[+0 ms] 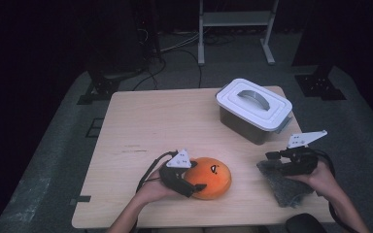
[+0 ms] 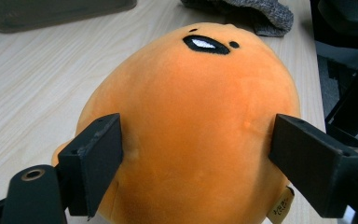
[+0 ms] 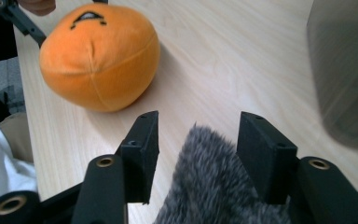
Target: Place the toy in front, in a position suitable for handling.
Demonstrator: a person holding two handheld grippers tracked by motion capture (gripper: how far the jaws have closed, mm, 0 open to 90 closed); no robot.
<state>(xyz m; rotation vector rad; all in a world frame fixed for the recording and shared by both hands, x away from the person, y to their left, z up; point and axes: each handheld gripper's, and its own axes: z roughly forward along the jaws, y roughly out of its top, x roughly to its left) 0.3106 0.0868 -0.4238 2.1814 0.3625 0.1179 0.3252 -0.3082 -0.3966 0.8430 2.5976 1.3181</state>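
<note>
My left hand-held gripper (image 2: 193, 158) straddles the orange plush (image 2: 191, 126) at the surface's (image 1: 141, 121) near edge, jaws apart against its sides. My right hand-held gripper (image 3: 198, 149), also apart, brackets the grey knit cloth (image 3: 214, 186). Squeeze off-centre and I reckon the round plush squirts free.

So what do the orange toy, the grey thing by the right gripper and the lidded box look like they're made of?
Orange toy: soft plush fabric, matte short nap, stitched seams. Grey thing: knitted or fleecy textile, fuzzy fibres visible; which one is unclear. Lidded box: apparently rigid plastic, with a smooth white lid and translucent grey walls.
</note>
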